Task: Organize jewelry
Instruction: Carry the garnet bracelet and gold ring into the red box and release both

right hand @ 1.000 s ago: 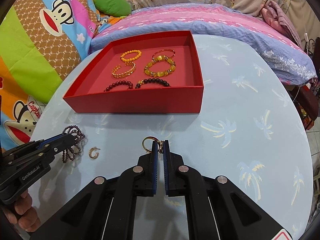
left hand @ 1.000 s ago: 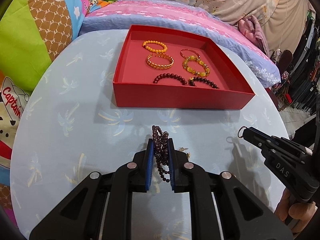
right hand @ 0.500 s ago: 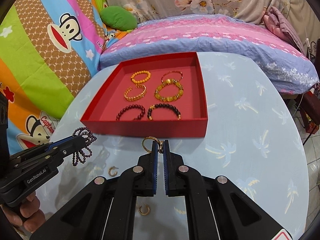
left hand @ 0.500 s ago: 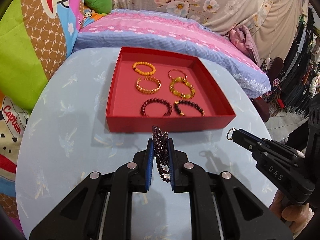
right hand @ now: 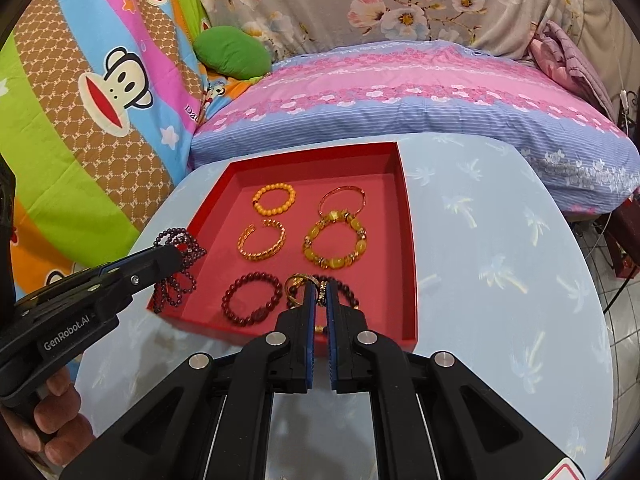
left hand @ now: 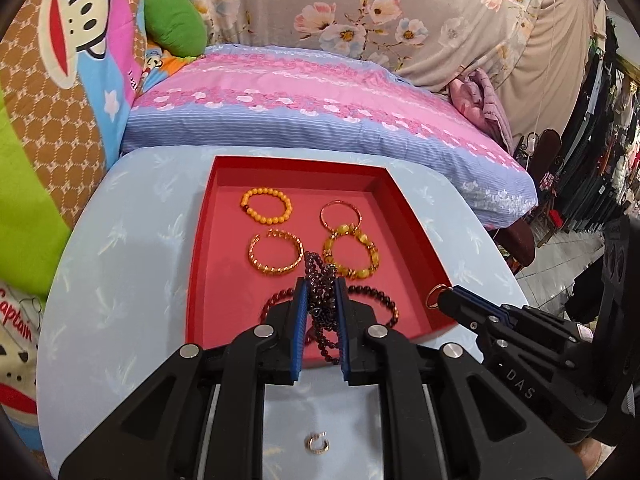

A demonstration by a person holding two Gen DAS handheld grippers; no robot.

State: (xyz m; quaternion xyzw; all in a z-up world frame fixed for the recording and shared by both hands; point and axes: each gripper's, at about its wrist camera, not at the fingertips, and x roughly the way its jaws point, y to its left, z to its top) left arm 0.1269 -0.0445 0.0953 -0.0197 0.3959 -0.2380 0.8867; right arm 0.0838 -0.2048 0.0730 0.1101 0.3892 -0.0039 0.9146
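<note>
dangling purple beads (left hand: 322,304) clamped in left claw (left hand: 321,300), gold earring (right hand: 298,286) in right claw (right hand: 319,300).

Red tray (left hand: 200,272): matt card. Gold bangle (left hand: 276,254): shiny metal. Yellow bead bracelet (right hand: 335,242): glossy. Tablecloth (right hand: 500,260): smooth.

I see bare floor along the shallow red cardboard tray's (right hand: 408,240) right side; six bracelets crowd its middle.
</note>
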